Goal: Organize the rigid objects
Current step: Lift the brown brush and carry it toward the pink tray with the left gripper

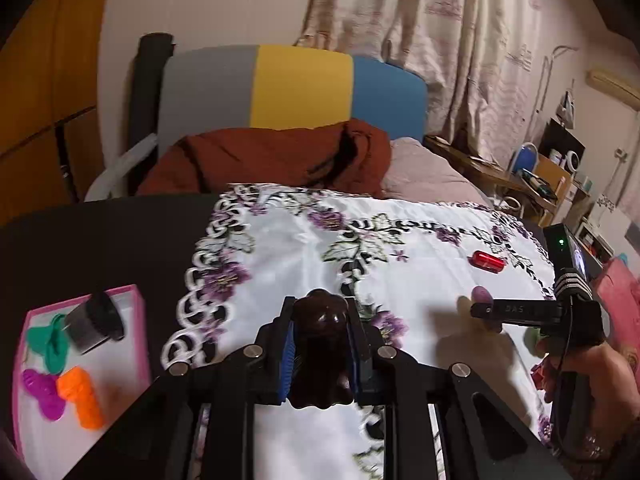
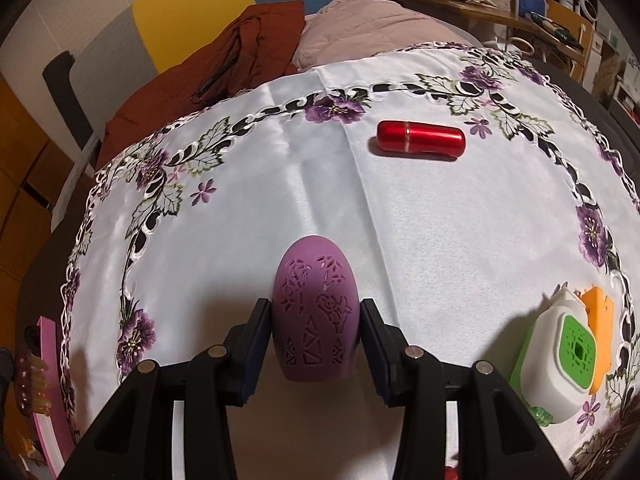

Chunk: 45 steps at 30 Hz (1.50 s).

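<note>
At the far left of the counter (image 1: 100, 232) a pink tray (image 1: 138, 320) holds a grey-and-black cylinder (image 1: 94, 326) and teal, magenta and orange pieces. Over the flowered cloth (image 1: 400, 280), the left hand-held gripper (image 1: 320, 344) is clamped on a dark brown figurine (image 1: 320, 320). Further right, the right hand-held gripper (image 2: 316, 332) is clamped on a purple carved egg (image 2: 314, 312), with a red tube (image 2: 420, 140) lying beyond it and a white-and-green box (image 2: 556, 356) at the cloth's right edge.

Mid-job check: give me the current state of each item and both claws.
Left claw: shut on dark brown figurine.
Right claw: shut on purple egg.
Red tube: lying on cloth, untouched.
Pink tray: holds four items.
</note>
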### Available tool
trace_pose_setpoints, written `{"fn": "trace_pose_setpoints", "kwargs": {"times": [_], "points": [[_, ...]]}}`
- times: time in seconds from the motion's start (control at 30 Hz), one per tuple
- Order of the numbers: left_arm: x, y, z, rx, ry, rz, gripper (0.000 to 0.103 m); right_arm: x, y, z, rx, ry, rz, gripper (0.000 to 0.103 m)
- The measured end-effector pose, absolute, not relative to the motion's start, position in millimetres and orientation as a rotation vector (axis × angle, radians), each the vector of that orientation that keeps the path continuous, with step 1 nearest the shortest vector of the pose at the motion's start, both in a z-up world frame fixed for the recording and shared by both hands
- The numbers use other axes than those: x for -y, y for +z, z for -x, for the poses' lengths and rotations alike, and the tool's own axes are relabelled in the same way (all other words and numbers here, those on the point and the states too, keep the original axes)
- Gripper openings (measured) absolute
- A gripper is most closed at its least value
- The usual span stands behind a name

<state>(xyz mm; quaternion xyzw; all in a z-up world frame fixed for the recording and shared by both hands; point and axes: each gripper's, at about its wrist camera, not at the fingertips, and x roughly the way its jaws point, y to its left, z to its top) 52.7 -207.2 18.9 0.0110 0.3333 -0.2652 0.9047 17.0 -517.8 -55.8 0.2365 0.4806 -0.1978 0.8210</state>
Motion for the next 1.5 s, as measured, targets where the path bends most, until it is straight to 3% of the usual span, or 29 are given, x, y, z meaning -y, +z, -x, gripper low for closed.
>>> {"fn": "trace_pose_setpoints", "kwargs": {"times": [0.4, 0.83, 1.5], "points": [[134.1, 15.4, -37.0, -0.694, -0.459, 0.081, 0.021, 508.4, -54.1, -18.6, -1.017, -0.38, -0.473, 0.044], [5.3, -8.4, -27.9, -0.723, -0.253, 0.171, 0.021, 492.2, -45.1, -22.6, -0.979, -0.319, -0.426, 0.044], [-41.0, -48.0, -46.4, -0.778, -0.11, 0.177, 0.024, 475.8, -41.5, -28.1, -0.961, -0.255, -0.393, 0.044]]}}
